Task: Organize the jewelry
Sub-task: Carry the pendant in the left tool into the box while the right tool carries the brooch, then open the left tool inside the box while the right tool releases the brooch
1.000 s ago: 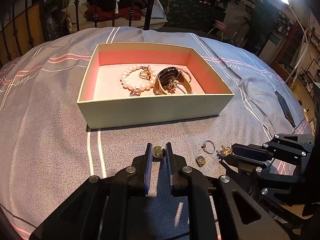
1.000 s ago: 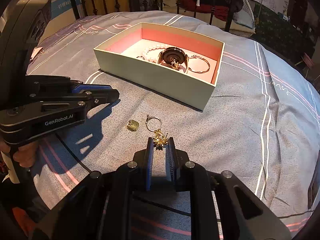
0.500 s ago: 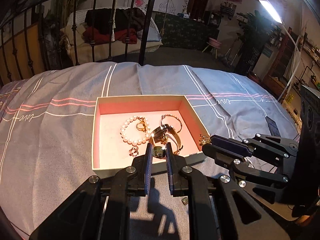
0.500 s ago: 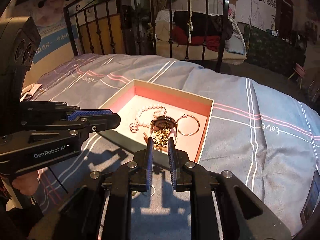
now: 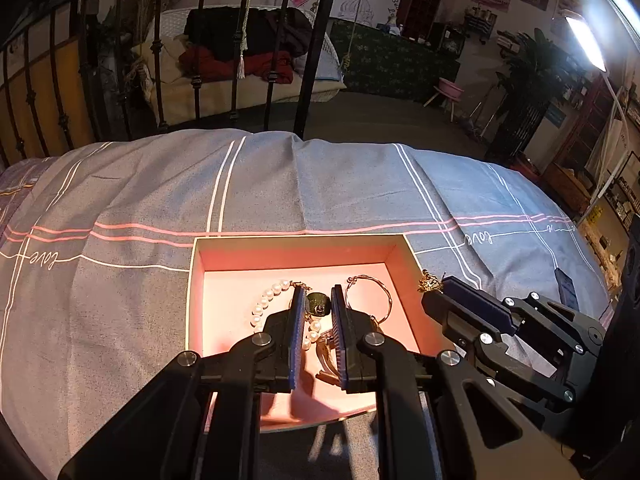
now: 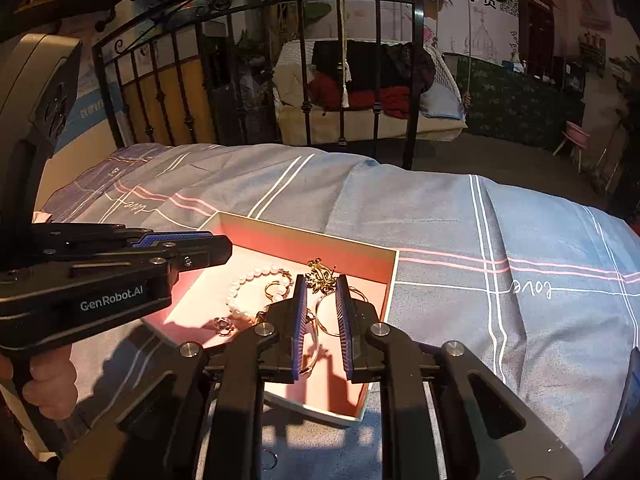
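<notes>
Left wrist view: your left gripper point(image 5: 316, 307), clamped on a small dark charm point(image 5: 318, 305), has risen off the bedspread and now hangs over the pink-lined box point(image 5: 296, 249); your right gripper point(image 6: 320, 282), pinching a gold floral piece point(image 6: 320, 275), has come over it too. Both look ready to release. Beyond the tips lie a pearl bracelet point(image 5: 267, 300) and thin bangle point(image 5: 370, 300).
</notes>
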### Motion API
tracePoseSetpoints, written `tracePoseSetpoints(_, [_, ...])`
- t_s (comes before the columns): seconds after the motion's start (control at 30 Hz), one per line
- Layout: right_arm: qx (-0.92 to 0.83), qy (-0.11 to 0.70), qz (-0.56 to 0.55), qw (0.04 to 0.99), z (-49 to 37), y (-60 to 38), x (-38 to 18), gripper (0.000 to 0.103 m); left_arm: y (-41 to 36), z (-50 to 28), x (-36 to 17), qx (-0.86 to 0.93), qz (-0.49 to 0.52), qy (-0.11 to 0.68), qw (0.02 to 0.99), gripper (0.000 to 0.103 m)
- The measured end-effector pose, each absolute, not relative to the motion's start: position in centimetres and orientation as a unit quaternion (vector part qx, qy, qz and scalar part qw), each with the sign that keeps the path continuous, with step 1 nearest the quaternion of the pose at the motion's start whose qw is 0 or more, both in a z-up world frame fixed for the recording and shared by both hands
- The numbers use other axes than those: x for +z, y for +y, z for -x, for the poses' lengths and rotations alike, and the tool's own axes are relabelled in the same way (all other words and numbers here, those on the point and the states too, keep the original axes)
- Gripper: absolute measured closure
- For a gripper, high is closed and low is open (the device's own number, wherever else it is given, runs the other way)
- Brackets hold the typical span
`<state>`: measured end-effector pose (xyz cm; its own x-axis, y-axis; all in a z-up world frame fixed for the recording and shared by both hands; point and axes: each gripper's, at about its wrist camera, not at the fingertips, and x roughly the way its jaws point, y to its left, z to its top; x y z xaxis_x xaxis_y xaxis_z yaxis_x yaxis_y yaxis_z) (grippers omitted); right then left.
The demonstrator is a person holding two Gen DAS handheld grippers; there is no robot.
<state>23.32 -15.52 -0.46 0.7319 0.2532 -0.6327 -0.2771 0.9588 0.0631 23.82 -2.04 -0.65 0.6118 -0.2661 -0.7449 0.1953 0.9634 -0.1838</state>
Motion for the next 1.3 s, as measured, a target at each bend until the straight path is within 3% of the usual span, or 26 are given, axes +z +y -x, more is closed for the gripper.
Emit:
tracePoseSetpoints(0.97, [0.158,0.378,0.020,0.912,-25.9,-15.1,-3.6,0.087,-2.0,-26.3,-3.8,-0.112,0.039,0.462,0.879,0.088])
tracePoseSetpoints(1.03, [0.158,0.379,0.020,0.911,-25.7,-15.1,-3.5,0.081,-1.8,-26.2,-3.5,-0.107,0.042,0.460,0.881,0.073])
tracePoseSetpoints(1.1, [0.154,0.371,0.021,0.915,-25.3,-15.2,-3.1,0.051,-1.5,-25.7,-2.8,-0.105,0.042,0.447,0.887,0.059])
tracePoseSetpoints(1.13, [0.152,0.364,0.021,0.919,-25.1,-15.3,-2.9,0.048,-1.5,-25.4,-2.4,-0.104,0.042,0.440,0.891,0.048])
tracePoseSetpoints(1.2, [0.153,0.356,0.021,0.921,-24.6,-15.3,-2.3,0.048,-1.4,-24.7,-1.5,-0.104,0.043,0.428,0.897,0.041])
tracePoseSetpoints(1.3, [0.149,0.348,0.018,0.925,-23.5,-15.8,-1.6,0.045,-1.4,-23.3,-0.6,-0.111,0.046,0.416,0.901,0.037])
